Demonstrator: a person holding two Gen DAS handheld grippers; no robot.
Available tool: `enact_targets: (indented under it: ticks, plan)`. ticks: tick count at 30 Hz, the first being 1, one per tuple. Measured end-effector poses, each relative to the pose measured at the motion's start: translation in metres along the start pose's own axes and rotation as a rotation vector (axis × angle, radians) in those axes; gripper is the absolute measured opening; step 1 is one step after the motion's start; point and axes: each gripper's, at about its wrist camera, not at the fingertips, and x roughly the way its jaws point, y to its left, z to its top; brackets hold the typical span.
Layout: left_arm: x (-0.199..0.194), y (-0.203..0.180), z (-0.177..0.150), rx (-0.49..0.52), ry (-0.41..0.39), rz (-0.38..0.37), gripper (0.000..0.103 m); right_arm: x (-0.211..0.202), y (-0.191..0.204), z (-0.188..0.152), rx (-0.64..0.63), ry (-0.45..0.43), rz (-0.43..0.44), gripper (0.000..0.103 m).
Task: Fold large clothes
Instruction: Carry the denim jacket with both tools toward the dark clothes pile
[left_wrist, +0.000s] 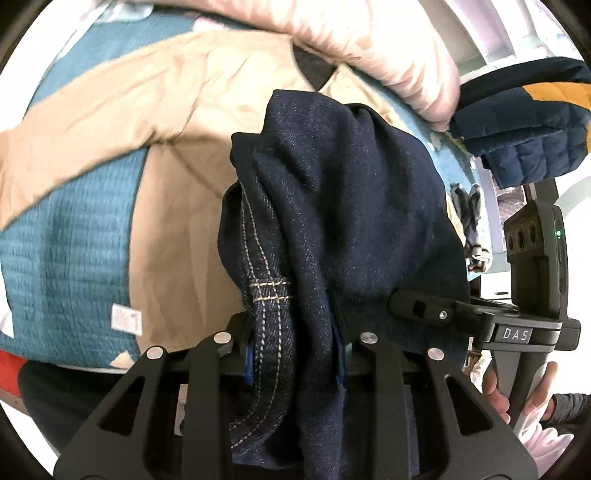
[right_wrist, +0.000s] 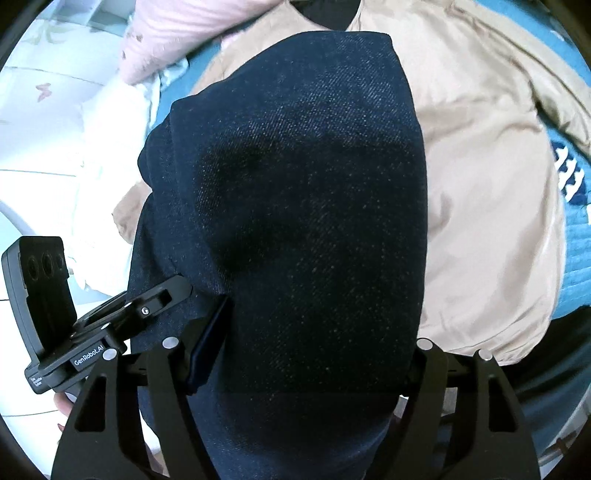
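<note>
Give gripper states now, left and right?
Left gripper: closed on the dark jeans.
Right gripper: jeans between its jaws; grip cannot be told.

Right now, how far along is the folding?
Nothing looks folded yet. In hand: the jeans, bunched between the fingers of the left gripper and draped through the right gripper, lifted above the bed. Left to do: the jeans, then the tan jacket lying spread out below.

right gripper (right_wrist: 306, 354) fingers buried under dark jeans (right_wrist: 295, 203), tan jacket (right_wrist: 480, 184) cropped
</note>
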Motion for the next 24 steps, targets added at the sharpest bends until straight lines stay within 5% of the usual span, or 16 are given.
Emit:
enact_targets:
  ticks: [11,24]
  plan:
    - [0.024,-0.126,0.042,0.149,-0.007,0.013,0.029,-0.094,-0.079,0.005,0.055,-0.119,0.014,0.069]
    - [0.149,-0.360,0.089,0.345,0.077,-0.074,0.029,-0.243,-0.276,0.012,0.197,-0.237,-0.087,0.069]
